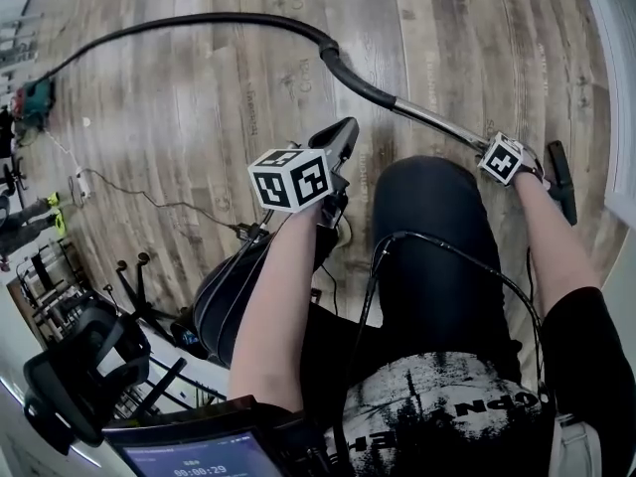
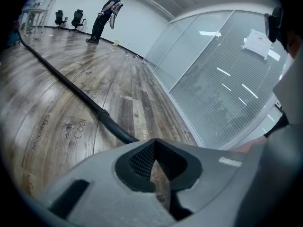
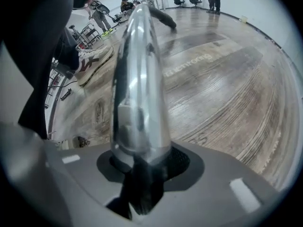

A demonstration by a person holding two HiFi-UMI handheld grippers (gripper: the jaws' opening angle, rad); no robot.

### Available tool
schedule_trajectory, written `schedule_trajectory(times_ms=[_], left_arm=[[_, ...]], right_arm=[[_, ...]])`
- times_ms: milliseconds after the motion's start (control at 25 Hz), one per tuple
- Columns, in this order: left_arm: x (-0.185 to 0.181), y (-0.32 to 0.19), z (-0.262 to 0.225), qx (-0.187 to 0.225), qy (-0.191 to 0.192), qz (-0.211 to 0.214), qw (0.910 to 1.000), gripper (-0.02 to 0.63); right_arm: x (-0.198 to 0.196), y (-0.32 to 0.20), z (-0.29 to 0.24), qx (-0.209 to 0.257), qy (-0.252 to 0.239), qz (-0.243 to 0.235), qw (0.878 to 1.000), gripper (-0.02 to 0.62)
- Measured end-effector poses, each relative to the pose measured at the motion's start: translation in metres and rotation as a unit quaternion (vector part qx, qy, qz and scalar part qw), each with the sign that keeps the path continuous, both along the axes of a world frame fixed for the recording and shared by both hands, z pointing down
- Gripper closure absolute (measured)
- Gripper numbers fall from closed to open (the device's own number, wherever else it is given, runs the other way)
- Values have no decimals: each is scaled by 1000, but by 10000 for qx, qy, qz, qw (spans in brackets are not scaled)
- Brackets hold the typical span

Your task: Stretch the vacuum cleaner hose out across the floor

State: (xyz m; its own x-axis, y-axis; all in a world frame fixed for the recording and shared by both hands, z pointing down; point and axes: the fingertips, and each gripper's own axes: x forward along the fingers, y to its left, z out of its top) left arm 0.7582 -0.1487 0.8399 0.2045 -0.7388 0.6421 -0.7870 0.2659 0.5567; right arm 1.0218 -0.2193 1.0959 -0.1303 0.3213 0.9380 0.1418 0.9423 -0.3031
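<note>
The metal tube (image 3: 139,79) at the end of the vacuum cleaner hose (image 1: 199,20) is seen seated right between the fingers of the right gripper (image 3: 142,160). Those fingers are set apart around it, and a strip of pad is left showing beside the tube, so the hold is judged loose rather than clamped.

In the head view the long axis is easily read. From the right gripper (image 1: 485,147) the tube (image 1: 437,122) is angled up and to the left, and from its far end the black hose is carried in a wide arc over the wooden floor (image 1: 199,117) toward the far left edge.

The left gripper (image 1: 345,129) is held just to the left of the tube and apart from it. Its fingers are pressed together with nothing between them, and only floor is glimpsed through the notch at the left gripper (image 2: 154,161). From there the hose (image 2: 71,86) is seen ahead and to the left, lying flat on the boards and running away into the room.

The right hand is therefore the nearer one, already at the tube. Any further stretching is judged to depend on pulling along that tube axis, away from the arc.
</note>
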Motion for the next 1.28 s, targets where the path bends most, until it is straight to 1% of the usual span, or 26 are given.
schedule_trajectory(times_ms=[40,80,120,160,200,240,280,360,440,480,520,600,680,760,800,920,1040,1160,1200,1240,1280], left_arm=[[-1,1,2,-28,8,-5,10000,606],[-1,2,4,-60,23,-8,10000,606],[-1,3,7,-95,45,-6,9999,606],[0,4,10,-129,68,9,9999,606],[0,5,14,-159,81,34,9998,606],[0,5,17,-182,84,57,9998,606],[-1,6,20,-201,82,65,9997,606],[-3,8,25,-235,81,43,9997,606],[-2,8,29,-259,81,38,9996,606],[-1,7,29,-260,78,50,9996,606],[0,6,28,-253,77,65,9996,606],[1,2,26,-213,93,79,9997,606],[2,-1,24,-162,115,80,9998,606],[1,-2,24,-135,119,98,9998,606],[1,-2,24,-130,123,106,9998,606],[1,-1,24,-88,186,114,9997,606],[-3,2,21,-18,264,195,9995,606],[-7,0,23,-18,310,507,9982,606],[-7,-3,23,-15,317,642,9974,606],[-8,-7,20,-11,321,774,9965,606],[-7,-12,16,-8,314,899,9955,606]], right_arm=[[0,11,4,-215,76,56,9997,425],[0,19,7,-346,123,105,9993,384],[2,21,9,-298,156,107,9994,364],[6,16,12,-56,200,42,9998,356],[10,9,14,233,239,-60,9994,368],[12,4,14,425,251,-147,9987,382],[11,2,14,500,241,-189,9983,382],[10,4,13,405,219,-134,9988,370],[13,8,9,160,225,22,9996,355],[14,11,5,11,219,97,9997,360],[15,12,2,-91,204,134,9997,342],[16,9,-3,-90,176,99,9998,342],[15,9,-3,-86,161,56,9998,348],[16,18,-5,-267,265,53,9993,363],[16,20,-6,-262,313,14,9992,377],[18,9,-5,223,316,-229,9990,418],[20,10,-6,338,407,-231,9983,422],[19,9,-14,491,582,-227,9968,445],[16,6,-21,591,605,-187,9962,476],[12,4,-31,683,600,-116,9958,521],[8,3,-45,754,577,-29,9955,536]])
